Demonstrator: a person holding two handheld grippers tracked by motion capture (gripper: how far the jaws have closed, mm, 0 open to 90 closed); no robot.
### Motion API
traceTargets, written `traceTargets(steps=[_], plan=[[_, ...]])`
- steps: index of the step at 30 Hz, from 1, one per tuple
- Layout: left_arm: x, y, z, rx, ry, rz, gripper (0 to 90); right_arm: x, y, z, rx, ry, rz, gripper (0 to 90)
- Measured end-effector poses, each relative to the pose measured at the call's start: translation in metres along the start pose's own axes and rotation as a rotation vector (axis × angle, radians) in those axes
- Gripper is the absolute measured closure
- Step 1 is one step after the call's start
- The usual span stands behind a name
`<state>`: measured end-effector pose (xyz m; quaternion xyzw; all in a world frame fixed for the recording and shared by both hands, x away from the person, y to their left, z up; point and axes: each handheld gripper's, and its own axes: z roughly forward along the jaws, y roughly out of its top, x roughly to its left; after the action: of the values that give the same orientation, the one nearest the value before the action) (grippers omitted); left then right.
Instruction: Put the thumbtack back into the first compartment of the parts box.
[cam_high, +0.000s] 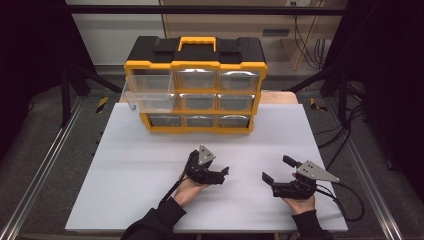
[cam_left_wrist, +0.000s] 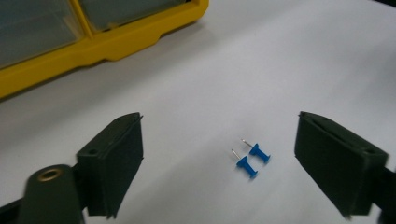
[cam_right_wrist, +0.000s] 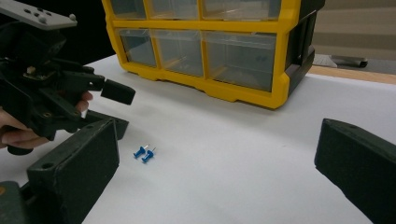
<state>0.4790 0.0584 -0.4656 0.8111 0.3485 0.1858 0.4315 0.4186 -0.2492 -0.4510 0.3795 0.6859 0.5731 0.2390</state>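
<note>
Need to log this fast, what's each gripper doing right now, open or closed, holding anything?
Left gripper: open, holding nothing; two blue pushpins lie on the table between its fingers.
Right gripper: open, holding nothing.

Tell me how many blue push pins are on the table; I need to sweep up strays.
2. One blue push pin and a second push pin lie side by side on the white table. More may sit unseen in the organizer's drawers.
</note>
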Motion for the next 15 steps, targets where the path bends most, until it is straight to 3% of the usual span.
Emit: traceTargets(steps=[8, 15], plan=[[-0.009, -0.005, 0.009, 0.052, 0.030, -0.007, 34.4, 0.000, 0.000, 0.000, -0.002, 0.001, -0.001, 0.7], [-0.014, -0.008, 0.013, 0.075, 0.023, -0.018, 49.1, 0.000, 0.000, 0.000, 0.001, 0.000, 0.004, 0.7]])
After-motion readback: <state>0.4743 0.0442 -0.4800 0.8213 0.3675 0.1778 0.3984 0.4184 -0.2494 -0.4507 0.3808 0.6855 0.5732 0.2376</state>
